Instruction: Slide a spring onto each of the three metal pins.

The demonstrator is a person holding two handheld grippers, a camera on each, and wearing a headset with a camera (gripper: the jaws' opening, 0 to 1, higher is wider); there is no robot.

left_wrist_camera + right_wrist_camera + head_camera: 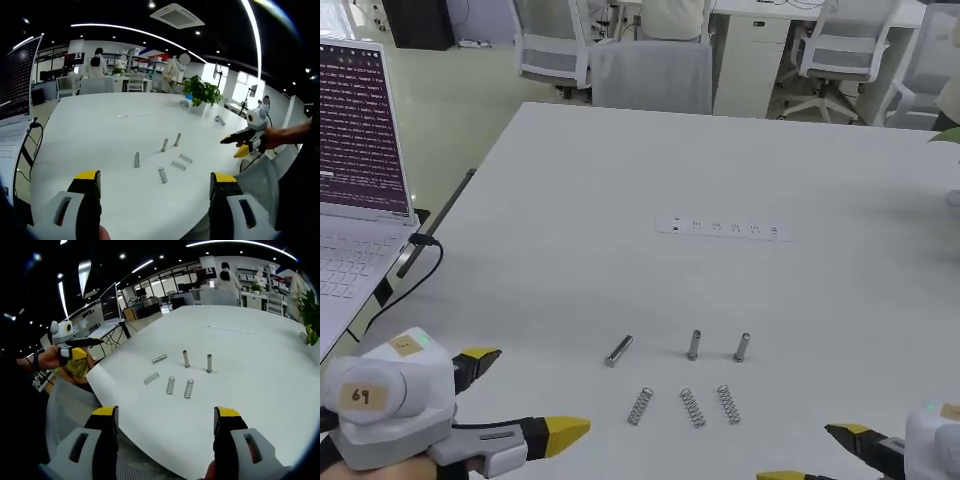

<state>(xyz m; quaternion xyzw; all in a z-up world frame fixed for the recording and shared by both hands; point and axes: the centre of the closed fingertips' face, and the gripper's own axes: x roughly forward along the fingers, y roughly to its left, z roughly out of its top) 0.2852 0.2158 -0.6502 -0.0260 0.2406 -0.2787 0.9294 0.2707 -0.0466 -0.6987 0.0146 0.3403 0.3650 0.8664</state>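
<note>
Three metal pins stand in a row on the white table (620, 200). The left pin (618, 350) (136, 159) (159, 358) lies on its side; the middle pin (694, 345) (186, 359) and the right pin (742, 347) (209, 363) stand upright. Just in front of them lie three loose springs (640, 405) (692, 407) (728, 403), the same springs (178, 165) (170, 385) showing in both gripper views. My left gripper (525, 395) (155, 180) is open at the near left, short of the springs. At the near right my right gripper (815, 455) (166, 415) is open too, holding nothing.
An open laptop (350, 150) with a black cable (420, 250) sits at the table's left edge. A white power strip (723, 228) lies beyond the pins. Office chairs (650, 75) stand behind the table. A potted plant (200, 90) stands at the far right.
</note>
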